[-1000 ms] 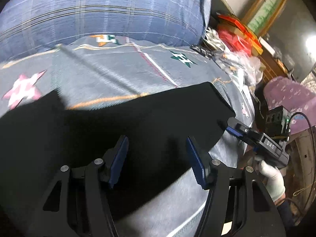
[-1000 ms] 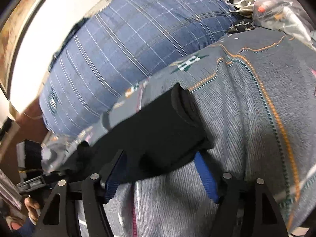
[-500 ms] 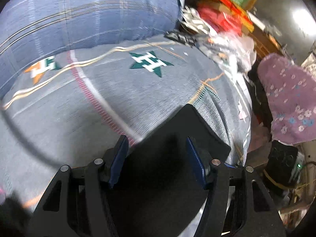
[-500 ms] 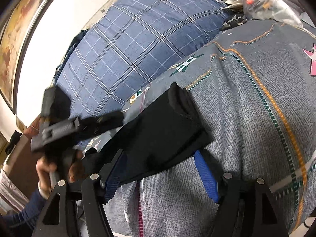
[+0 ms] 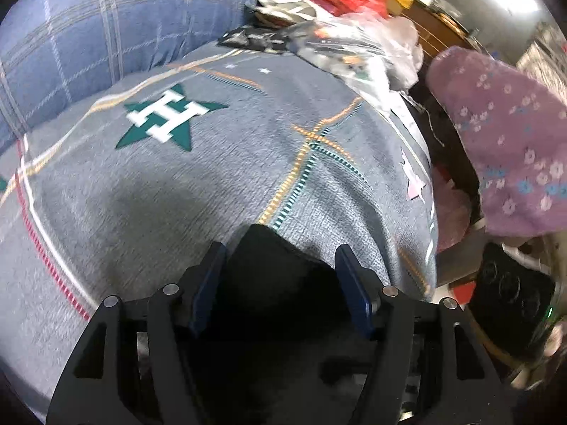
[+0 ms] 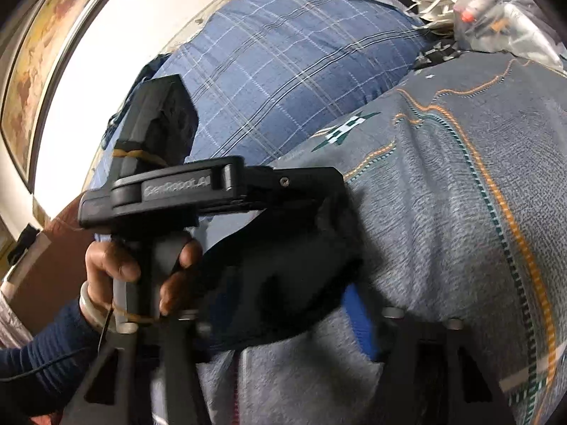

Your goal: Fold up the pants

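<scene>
The black pants [image 5: 273, 276] lie folded on a grey patterned blanket [image 5: 177, 184]. In the left wrist view my left gripper [image 5: 280, 283] is open, its blue-padded fingers [image 5: 349, 290] straddling a corner of the pants. In the right wrist view the pants [image 6: 283, 276] form a thick dark bundle, with the left gripper's body [image 6: 212, 187] and the hand holding it right above them. My right gripper [image 6: 283, 318] is open at the bundle's near edge; its left finger is hidden behind the cloth and the hand.
A large blue plaid pillow [image 6: 283, 71] lies at the head of the bed. Plastic bags and red packets [image 5: 347, 35] are piled at the far side. A purple flowered cloth [image 5: 506, 148] lies off the bed's right edge.
My left gripper has swung right along the pants to their corner and now sits just above the bundle in the right wrist view. The right gripper has barely moved.
</scene>
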`<state>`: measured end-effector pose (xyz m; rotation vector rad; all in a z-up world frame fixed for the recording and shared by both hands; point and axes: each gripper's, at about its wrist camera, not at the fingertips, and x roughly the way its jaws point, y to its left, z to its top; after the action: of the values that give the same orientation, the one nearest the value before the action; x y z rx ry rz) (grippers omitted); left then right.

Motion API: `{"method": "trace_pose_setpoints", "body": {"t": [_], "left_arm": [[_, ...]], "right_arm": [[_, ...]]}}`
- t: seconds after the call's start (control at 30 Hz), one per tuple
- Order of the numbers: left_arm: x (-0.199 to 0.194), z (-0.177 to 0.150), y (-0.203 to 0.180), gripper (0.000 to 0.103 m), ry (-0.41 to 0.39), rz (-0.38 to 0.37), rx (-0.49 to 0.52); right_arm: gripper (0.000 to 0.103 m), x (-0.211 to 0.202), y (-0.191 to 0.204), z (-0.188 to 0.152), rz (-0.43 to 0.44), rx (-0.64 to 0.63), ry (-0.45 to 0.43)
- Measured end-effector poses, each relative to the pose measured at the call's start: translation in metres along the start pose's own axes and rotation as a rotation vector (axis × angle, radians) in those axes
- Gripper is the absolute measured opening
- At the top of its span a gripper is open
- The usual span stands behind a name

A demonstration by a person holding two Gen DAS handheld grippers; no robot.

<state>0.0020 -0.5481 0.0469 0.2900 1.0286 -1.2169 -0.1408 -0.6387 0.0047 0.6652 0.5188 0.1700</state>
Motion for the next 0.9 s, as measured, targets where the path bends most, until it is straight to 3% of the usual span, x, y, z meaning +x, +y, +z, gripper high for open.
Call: {"method": "trace_pose_setpoints", "body": {"t": [0.07,0.13,0.27,0.5,0.63,0.77,0.9], "left_arm": [[0.001,-0.002,-0.005,0.035,-0.007,0.021,0.032],[0.000,-0.001,-0.001,0.018,-0.005,0.007,0.012],[-0.018,-0.006,0.003,0.016,-0.054,-0.035,-0.017],[-0.112,-0.025,0.008,0.016,-0.228,-0.075,-0.040],[-0.179,-0.058,0.026,0.016,-0.329,-0.047,-0.095],[-0.229,-0.104,0.060,0.016,-0.385,0.056,-0.201],[-0.261,-0.166,0.111,0.016,-0.391,0.136,-0.410]], "right_arm": [[0.021,0.004,-0.008,0.001,0.016,0.043,-0.005],[0.017,0.008,-0.011,0.003,0.044,0.057,-0.006],[0.016,0.007,0.000,0.006,0.060,0.037,0.001],[0.016,-0.013,0.062,0.017,0.154,-0.108,-0.022],[0.016,-0.008,0.112,0.016,0.233,-0.212,0.008],[0.016,0.020,0.165,0.000,0.323,-0.306,0.085],[0.016,0.079,0.213,-0.039,0.357,-0.403,0.225]]}}
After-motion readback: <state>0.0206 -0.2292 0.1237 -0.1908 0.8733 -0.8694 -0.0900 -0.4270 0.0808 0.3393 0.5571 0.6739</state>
